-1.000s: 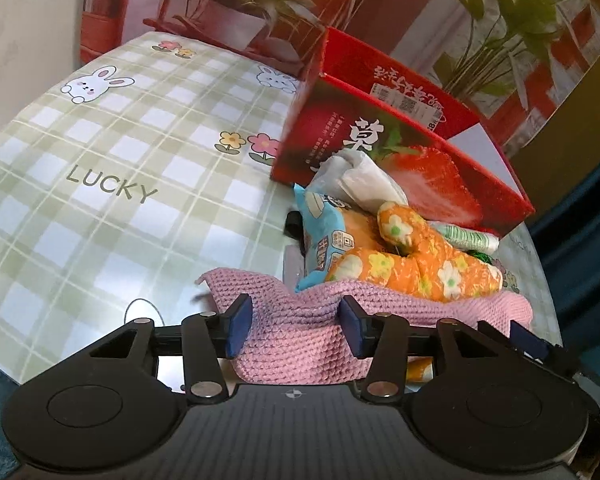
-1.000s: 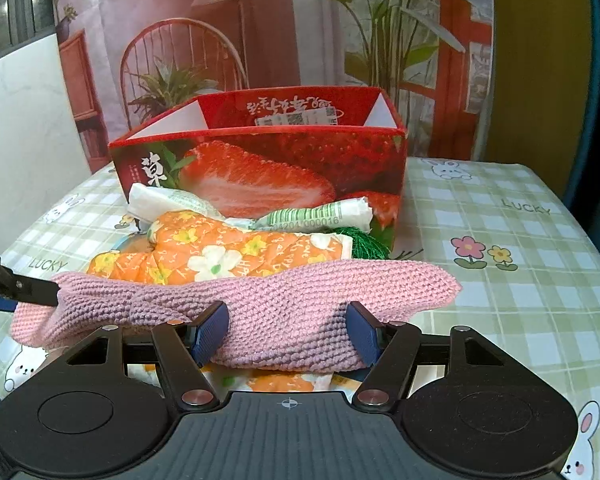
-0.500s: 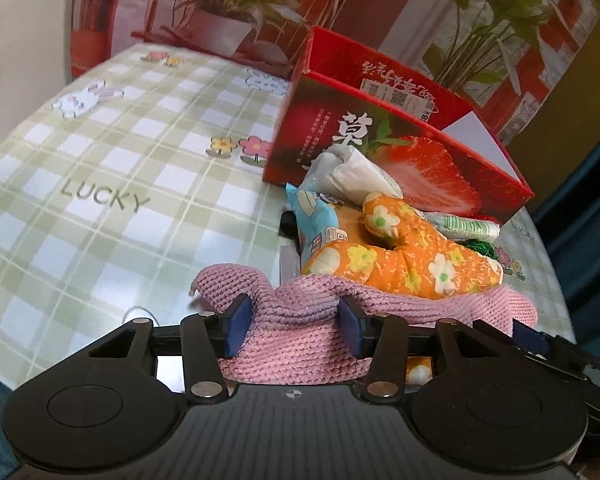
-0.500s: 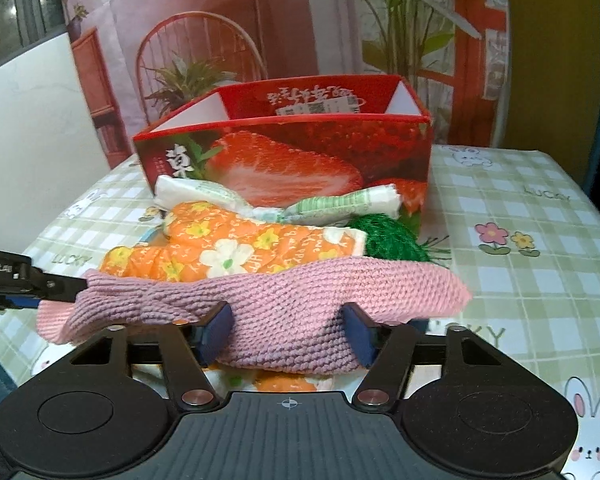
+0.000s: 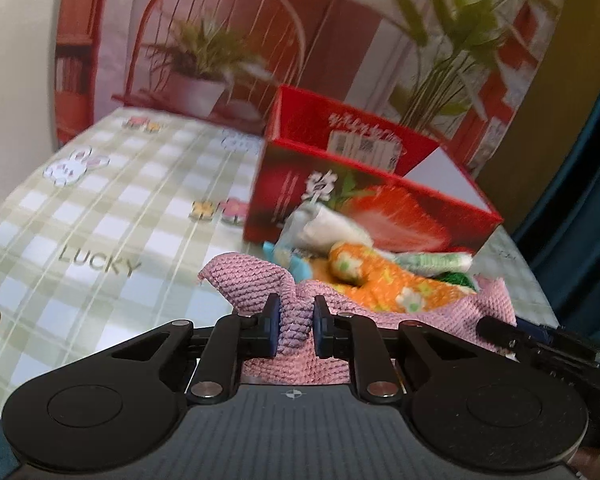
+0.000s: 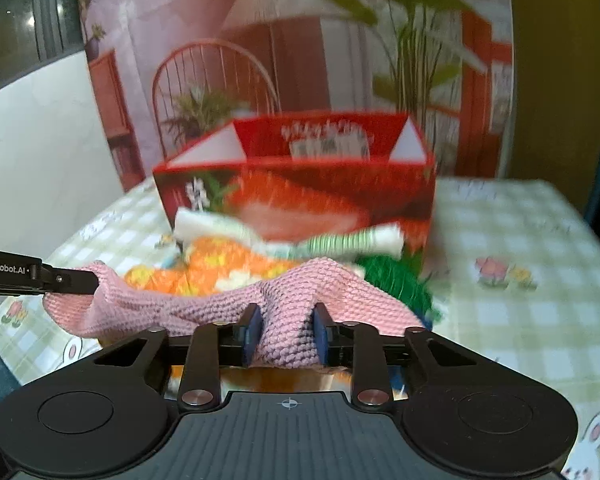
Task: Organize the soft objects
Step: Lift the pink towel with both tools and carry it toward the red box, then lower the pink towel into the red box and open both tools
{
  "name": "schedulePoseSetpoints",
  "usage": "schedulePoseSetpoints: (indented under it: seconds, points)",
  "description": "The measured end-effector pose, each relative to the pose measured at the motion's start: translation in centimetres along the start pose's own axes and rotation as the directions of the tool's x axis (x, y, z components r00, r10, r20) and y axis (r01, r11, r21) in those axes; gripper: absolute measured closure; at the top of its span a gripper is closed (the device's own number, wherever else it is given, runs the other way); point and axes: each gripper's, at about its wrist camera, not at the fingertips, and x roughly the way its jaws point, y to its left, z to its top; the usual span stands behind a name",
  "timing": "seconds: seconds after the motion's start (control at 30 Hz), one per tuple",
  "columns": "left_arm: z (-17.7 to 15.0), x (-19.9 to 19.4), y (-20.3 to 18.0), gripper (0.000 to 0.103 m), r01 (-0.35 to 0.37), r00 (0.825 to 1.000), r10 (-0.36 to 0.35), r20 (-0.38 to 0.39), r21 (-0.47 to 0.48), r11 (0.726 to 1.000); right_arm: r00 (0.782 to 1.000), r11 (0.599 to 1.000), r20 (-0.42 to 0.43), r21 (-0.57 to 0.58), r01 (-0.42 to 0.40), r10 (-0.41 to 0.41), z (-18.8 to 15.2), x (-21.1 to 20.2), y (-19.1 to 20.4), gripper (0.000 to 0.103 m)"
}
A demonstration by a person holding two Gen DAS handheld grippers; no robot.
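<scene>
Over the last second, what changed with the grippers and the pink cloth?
Both grippers closed: the left gripper and the right gripper now pinch bunched folds of the pink knitted cloth, which has been raised off the pile. Earlier the jaws were wide around it. The red strawberry box and the orange floral item stayed put.

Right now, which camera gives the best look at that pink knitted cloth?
The right wrist view: the pink knitted cloth stretches sideways between the right gripper and left gripper. The left wrist view shows it bunched at its own fingers, its far end foreshortened.
</scene>
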Motion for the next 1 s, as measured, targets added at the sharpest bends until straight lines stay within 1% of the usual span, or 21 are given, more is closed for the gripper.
schedulePoseSetpoints:
  seconds: [0.13, 0.23, 0.37, 0.53, 0.6, 0.7, 0.87, 1.0]
  points:
    - [0.0, -0.5, -0.1, 0.086, 0.018, 1.000, -0.018, 0.022, -0.009, 1.000, 0.999, 1.000, 0.038, -0.002, -0.019, 0.019, 0.6, -0.8, 0.0, 0.087]
    - [0.3, -0.9, 0.0, 0.086, 0.029, 0.999, -0.029, 0.041, -0.021, 0.999, 0.998, 0.999, 0.044, 0.020, -0.037, 0.036, 0.7, -1.0, -0.3, 0.087]
    - [1.3, -0.8, -0.4, 0.086, 0.026, 0.997, -0.026, 0.075, 0.005, 1.000, 0.996, 0.996, 0.064, 0.055, -0.068, 0.065, 1.4, -1.1, -1.0, 0.088]
    - [3.9, -1.0, -1.1, 0.086, 0.054, 0.988, -0.059, 0.143, 0.041, 0.998, 0.990, 0.992, 0.104, 0.072, -0.105, 0.097, 3.6, -1.2, -1.8, 0.088]
    - [5.2, -0.9, -1.3, 0.086, 0.068, 0.982, -0.078, 0.170, 0.065, 0.996, 0.987, 0.992, 0.123, 0.064, -0.110, 0.102, 4.9, -1.0, -2.2, 0.088]
    - [7.3, -0.5, -1.9, 0.086, 0.070, 0.974, -0.089, 0.209, 0.098, 0.993, 0.981, 0.990, 0.154, 0.056, -0.128, 0.118, 7.1, -0.7, -3.0, 0.088]
    - [11.2, 1.3, -2.9, 0.086, 0.088, 0.966, -0.112, 0.232, 0.113, 0.990, 0.975, 0.990, 0.183, 0.041, -0.138, 0.128, 11.0, 1.5, -4.3, 0.088]
    - [13.2, 3.6, -3.8, 0.086, 0.070, 0.967, -0.103, 0.234, 0.147, 0.987, 0.974, 0.985, 0.186, 0.081, -0.149, 0.132, 13.2, 4.4, -5.9, 0.088]
